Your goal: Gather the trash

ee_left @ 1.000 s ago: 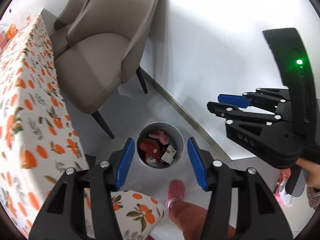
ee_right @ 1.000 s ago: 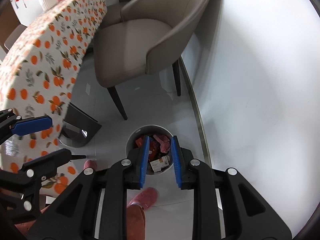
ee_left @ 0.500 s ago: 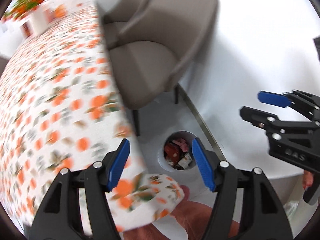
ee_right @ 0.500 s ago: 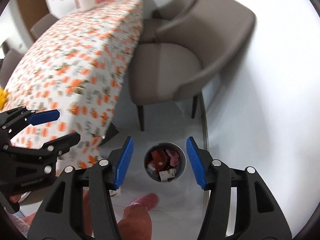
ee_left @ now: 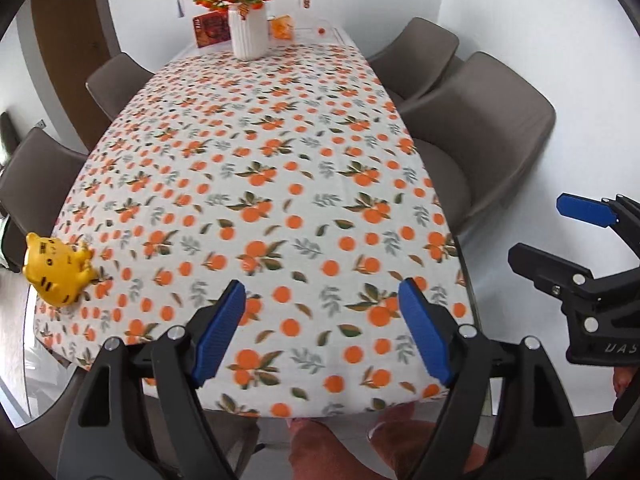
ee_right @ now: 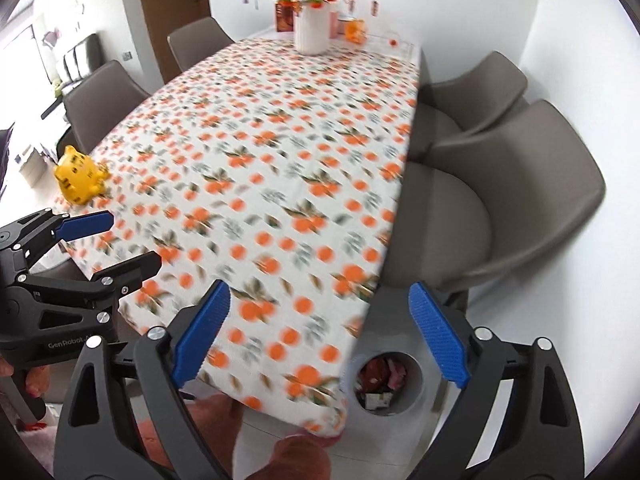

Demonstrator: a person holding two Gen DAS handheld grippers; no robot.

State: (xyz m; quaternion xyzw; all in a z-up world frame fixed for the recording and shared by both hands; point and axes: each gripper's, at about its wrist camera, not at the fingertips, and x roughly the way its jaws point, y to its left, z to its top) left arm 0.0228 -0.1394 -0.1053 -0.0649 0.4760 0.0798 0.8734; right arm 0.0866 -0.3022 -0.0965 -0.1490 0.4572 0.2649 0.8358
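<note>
- Now I am between pieces of trash, as I judge it: both claws are empty and face the desk (ee_left: 280, 184) with its orange-print cloth.
- Far left on the desk sits a yellow tiger toy (ee_left: 56, 270), near the edge; I cannot say it counts as trash.
- My left claw (ee_left: 324, 332) tilts down over the near end of the desk, its jaws opening and already wide, nothing between them.
- My right claw (ee_right: 320, 336) hangs beside it at the same downward tilt, jaws opening and nearly at full spread, also empty.
- Below the right claw, on the floor by the desk's corner, stands the bin (ee_right: 416, 380), already holding wrappers.
- Next I need to scan the desk for a leftover scrap; I see none clearly, only a vase (ee_left: 249, 34) and small items at the far end.
</note>
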